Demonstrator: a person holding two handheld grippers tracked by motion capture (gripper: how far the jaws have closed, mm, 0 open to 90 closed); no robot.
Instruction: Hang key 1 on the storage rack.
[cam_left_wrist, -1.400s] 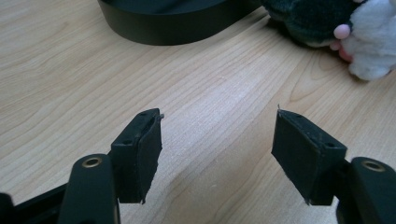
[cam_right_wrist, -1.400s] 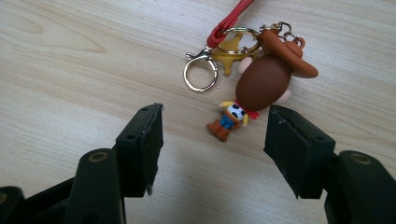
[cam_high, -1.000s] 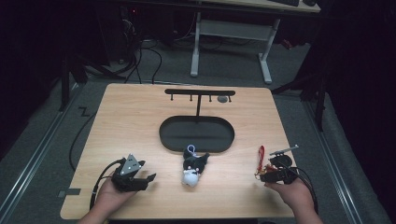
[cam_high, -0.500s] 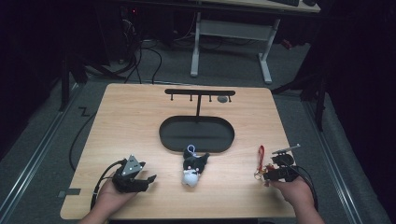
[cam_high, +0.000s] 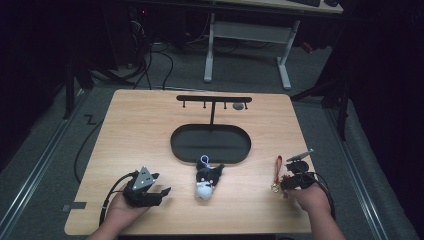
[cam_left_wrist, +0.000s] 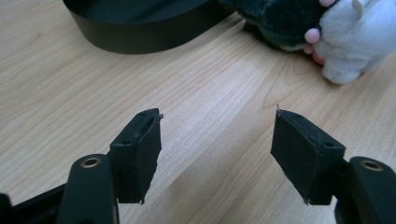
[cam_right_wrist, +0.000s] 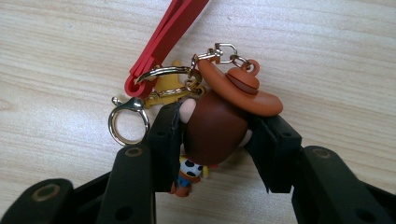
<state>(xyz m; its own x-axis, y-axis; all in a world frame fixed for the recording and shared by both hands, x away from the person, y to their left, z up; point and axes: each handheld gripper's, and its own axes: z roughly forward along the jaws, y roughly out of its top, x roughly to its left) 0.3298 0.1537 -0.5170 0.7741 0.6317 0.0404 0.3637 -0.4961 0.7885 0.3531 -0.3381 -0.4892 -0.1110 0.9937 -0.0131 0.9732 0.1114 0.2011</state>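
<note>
A cowboy figure keychain (cam_right_wrist: 212, 128) with a brown hat, a red strap (cam_right_wrist: 168, 37) and a gold clasp lies on the wooden table at the right front. My right gripper (cam_right_wrist: 215, 135) has just been closing, and its pads now press on the figure's head from both sides. From above, that gripper (cam_high: 286, 182) sits at the lower end of the red strap (cam_high: 277, 167). My left gripper (cam_left_wrist: 217, 140) stands open above bare wood with nothing between its pads, left of a black-and-white plush (cam_left_wrist: 327, 32). In the high view the left gripper (cam_high: 162, 194) rests near the front left.
A black oval tray (cam_high: 175, 145) lies mid-table, with the plush (cam_high: 206, 180) just in front of it. Behind the tray stands a black hook rack (cam_high: 214, 100). The tray's wall (cam_left_wrist: 140, 32) shows ahead of the left gripper. Cables trail from both grippers.
The right gripper's jaws have drawn in around the keychain figure. Both hands stay where they were, and the plush and tray have not moved.
</note>
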